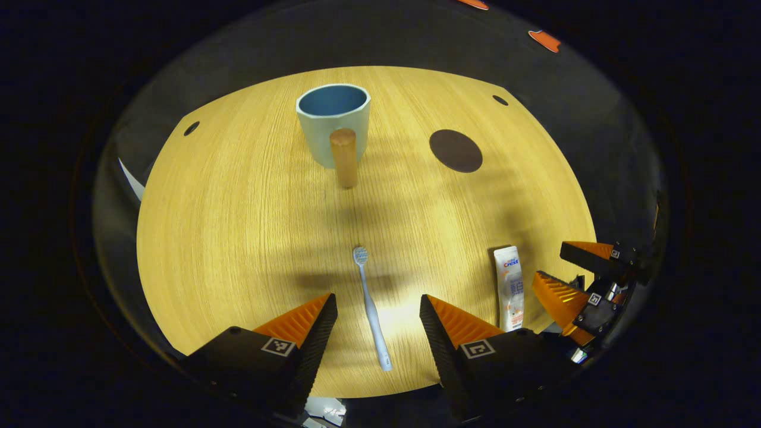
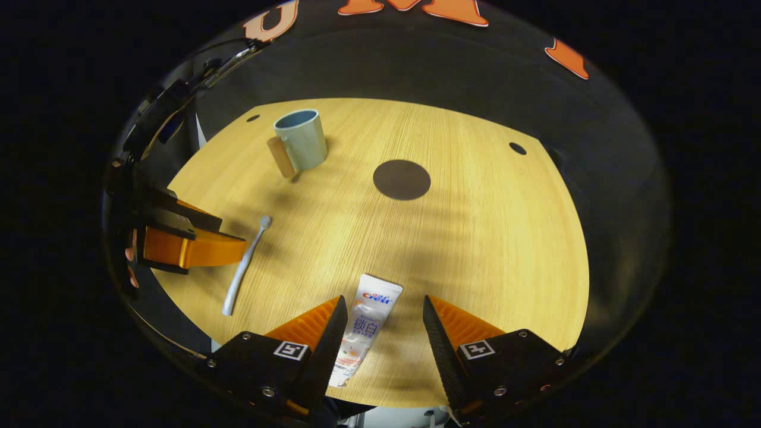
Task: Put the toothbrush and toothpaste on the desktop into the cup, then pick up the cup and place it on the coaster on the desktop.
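Left gripper [image 1: 378, 308] is held open around pale blue plastic toothbrush [image 1: 371, 309]; right gripper [image 2: 385, 311] is held open around white toothpaste tube [image 2: 364, 328], both near of the grey-blue cup [image 1: 333, 123].

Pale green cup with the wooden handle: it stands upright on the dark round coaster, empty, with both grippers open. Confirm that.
Not on it. In the right gripper view the pale green cup with the wooden handle stands upright on the bare wooden desktop, apart from the dark round coaster. Left gripper and right gripper are open.
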